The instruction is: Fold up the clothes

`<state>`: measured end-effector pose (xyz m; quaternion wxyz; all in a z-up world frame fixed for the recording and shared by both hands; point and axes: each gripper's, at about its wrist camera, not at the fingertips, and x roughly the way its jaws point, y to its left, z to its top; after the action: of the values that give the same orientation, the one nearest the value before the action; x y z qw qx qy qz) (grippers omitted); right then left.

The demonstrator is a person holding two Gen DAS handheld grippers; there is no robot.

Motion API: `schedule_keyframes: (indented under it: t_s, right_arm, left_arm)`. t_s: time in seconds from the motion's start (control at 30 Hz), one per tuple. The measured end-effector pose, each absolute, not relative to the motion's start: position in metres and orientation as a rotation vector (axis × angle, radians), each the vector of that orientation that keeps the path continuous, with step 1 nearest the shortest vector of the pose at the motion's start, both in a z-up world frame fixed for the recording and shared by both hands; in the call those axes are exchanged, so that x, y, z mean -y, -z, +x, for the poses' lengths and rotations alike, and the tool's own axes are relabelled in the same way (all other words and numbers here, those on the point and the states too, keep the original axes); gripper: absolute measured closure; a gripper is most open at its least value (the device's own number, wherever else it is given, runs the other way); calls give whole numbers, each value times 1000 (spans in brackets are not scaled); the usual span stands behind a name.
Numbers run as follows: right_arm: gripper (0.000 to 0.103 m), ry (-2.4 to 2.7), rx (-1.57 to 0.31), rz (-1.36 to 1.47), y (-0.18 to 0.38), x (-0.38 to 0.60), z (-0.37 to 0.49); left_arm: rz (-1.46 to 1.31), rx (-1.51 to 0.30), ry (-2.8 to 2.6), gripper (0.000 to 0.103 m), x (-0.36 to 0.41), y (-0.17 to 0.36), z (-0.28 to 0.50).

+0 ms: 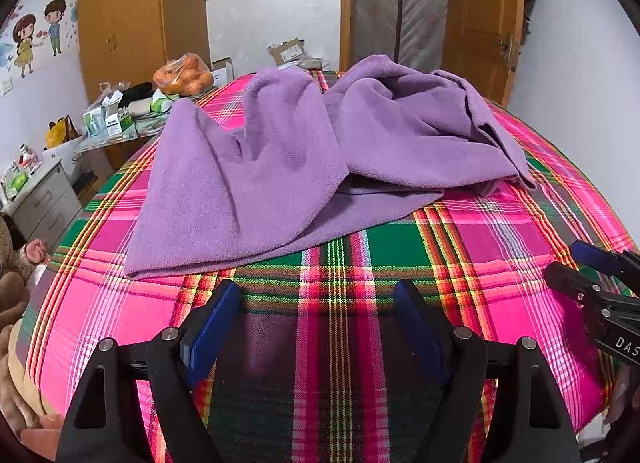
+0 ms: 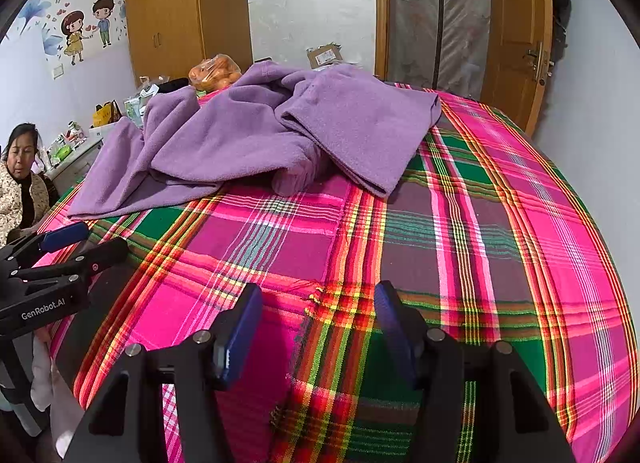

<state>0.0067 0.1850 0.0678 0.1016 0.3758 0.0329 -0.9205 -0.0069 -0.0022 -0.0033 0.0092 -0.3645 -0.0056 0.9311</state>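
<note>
Left wrist view: purple fleece garment (image 1: 304,151) lies crumpled mid-frame on the plaid bedspread (image 1: 460,247), untouched
Left gripper (image 1: 316,303) and right gripper (image 2: 316,311) both gape empty at the lower edge; pinching one layer of those overlapping folds risks dragging the heap instead of spreading it

The left hand-held gripper (image 1: 318,303) is black plastic with blue pads (image 1: 216,319) and round silver screws. The right hand-held gripper (image 2: 318,305) looks the same. White letters mark both sides.
</note>
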Motion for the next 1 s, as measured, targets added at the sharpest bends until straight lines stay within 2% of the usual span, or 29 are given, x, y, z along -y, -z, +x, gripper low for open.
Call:
schedule_keyframes:
  t_s: [0.87, 1.0]
  right_arm:
    - [43, 2714, -99, 1111, -68, -186, 7]
    - [38, 2674, -94, 1137, -70, -187, 4]
  left_arm:
    - [-1140, 20, -2921, 22, 1, 4, -8]
    - [-1152, 29, -2884, 23, 6, 2, -10]
